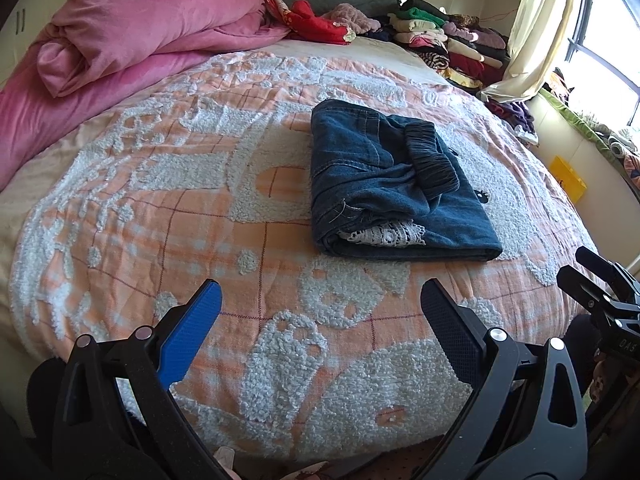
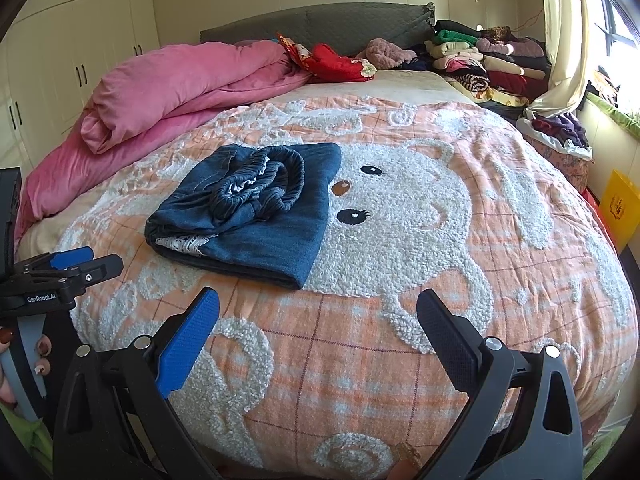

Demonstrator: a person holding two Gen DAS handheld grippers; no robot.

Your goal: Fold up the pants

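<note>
Nearest in each wrist view is that view's own claw. The left claw [image 1: 320,300] hangs over the near edge of the bed with its 2 fingers spread wide and nothing between them. The right claw [image 2: 318,310] is the same: fingers apart, empty, above the bedspread [image 2: 400,352] and short of the garment.

Beyond them, toward the middle of the bed, lie the denim pants [image 1: 384,184], already doubled into a compact rectangular bundle. The gathered elastic waistband [image 2: 264,184] sits loosely on top, and a strip of white lace trim [image 1: 384,234] peeps out of the near folded edge. Neither claw touches the fabric.

By my reading the folding is finished or all but finished, and this is the release and pull-away step. If anything remains, it calls for tucking the waistband flat and pressing the bundle square, approached from the near edge with 1 claw on each side.

Farther back a rolled pink quilt [image 1: 132,36] rests on the left, and stacked folded clothes [image 2: 480,60] sit by the headboard.
</note>
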